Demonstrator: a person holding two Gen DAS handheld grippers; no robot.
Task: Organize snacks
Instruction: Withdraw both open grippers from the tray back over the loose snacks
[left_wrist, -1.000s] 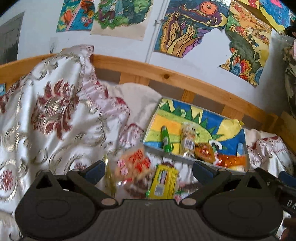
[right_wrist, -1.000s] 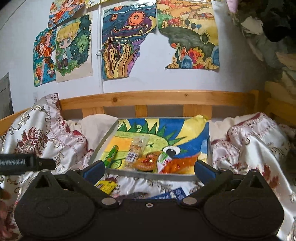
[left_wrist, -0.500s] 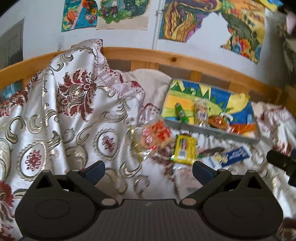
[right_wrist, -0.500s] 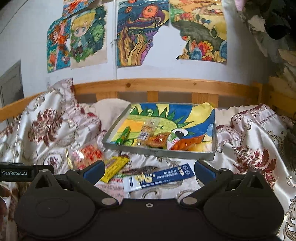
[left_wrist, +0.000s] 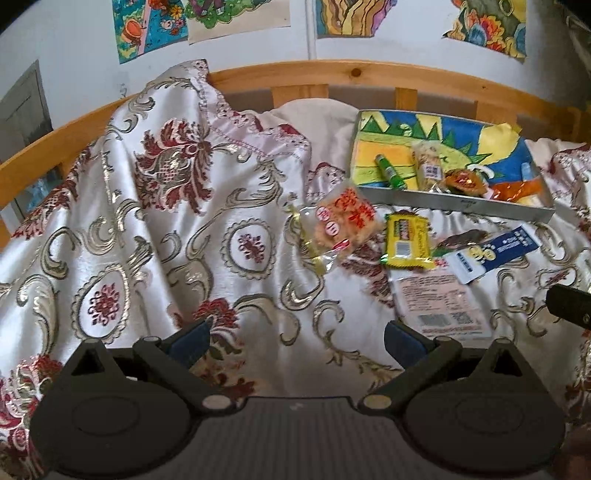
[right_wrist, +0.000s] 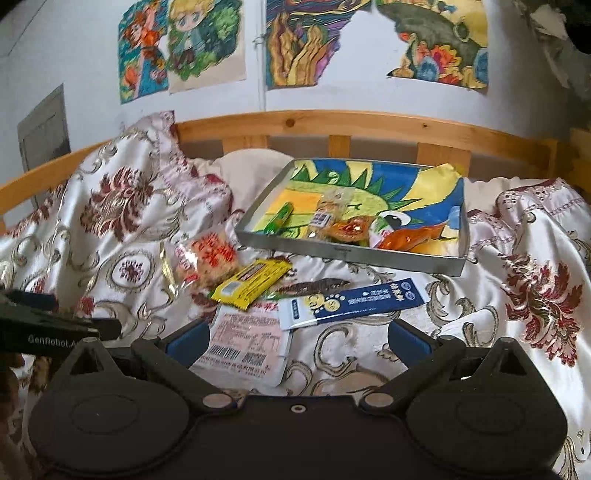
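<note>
1. Yellow snack packet: on the bed, just before the tray; light, crinkly, slippery film. Pinch a sealed end.
2. Right hand-held gripper, left hand-held gripper: both wide, empty.

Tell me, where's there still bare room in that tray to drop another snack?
The tray's far half, up to its back rim, shows only the painted liner. Its near edge is crowded: green stick, clear packet, orange wrappers. The bedspread left of the red cracker bag is bare too.
</note>
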